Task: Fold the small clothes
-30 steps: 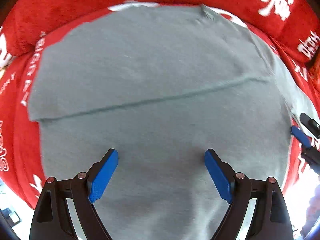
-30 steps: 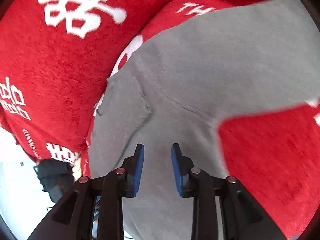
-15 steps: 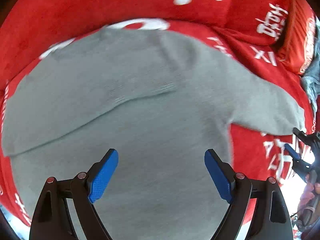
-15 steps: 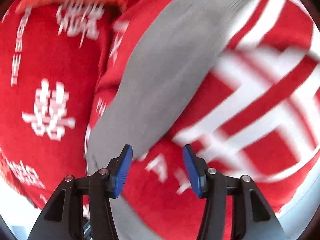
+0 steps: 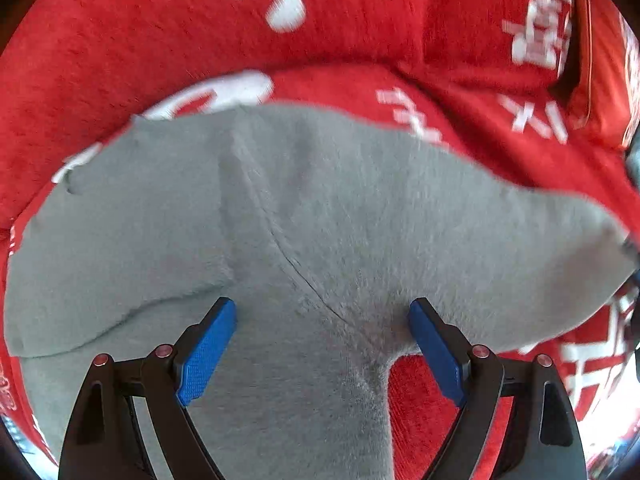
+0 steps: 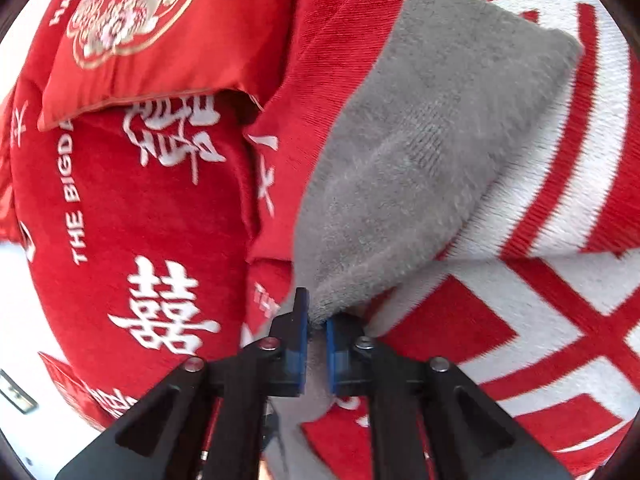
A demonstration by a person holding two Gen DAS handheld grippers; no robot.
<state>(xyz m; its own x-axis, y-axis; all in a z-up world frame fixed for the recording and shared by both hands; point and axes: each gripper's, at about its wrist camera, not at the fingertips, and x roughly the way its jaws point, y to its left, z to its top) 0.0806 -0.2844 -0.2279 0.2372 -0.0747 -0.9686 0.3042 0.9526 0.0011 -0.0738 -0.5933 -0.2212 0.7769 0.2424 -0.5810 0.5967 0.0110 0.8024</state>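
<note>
- Grey fleece top (image 5: pixel 304 240) lies spread on a red blanket (image 5: pixel 120 52) printed with white characters; it fills the middle of the left wrist view, with one sleeve (image 5: pixel 520 256) running out toward 3 o'clock.
- In the right wrist view, that sleeve (image 6: pixel 420 152) stretches from the jaws up toward 1 o'clock, across a white-and-red pattern on the blanket.
- Right hand-held gripper (image 6: pixel 316 330): jaws pinched together on the sleeve's end, with grey cloth caught between the blue pads.
- Left hand-held gripper (image 5: pixel 322 344): jaws wide apart and holding nothing. It hovers over the top near the armpit seam; whether the pads touch the cloth cannot be told.
- A red embroidered cushion (image 6: pixel 160 28) sits at 11 o'clock in the right wrist view, clear of the top.
- Step in hand, as a judgement: the sleeve fold. The cuff has been taken, but the sleeve is not yet laid over the body.
- Next move likely calls for carrying the cuff across toward the middle of the top, keeping the grip firm so the fleece does not slip out. The left hand-held gripper could press down by the shoulder to stop the body dragging along.
- Risk: soft pile may bunch at the fold line.
</note>
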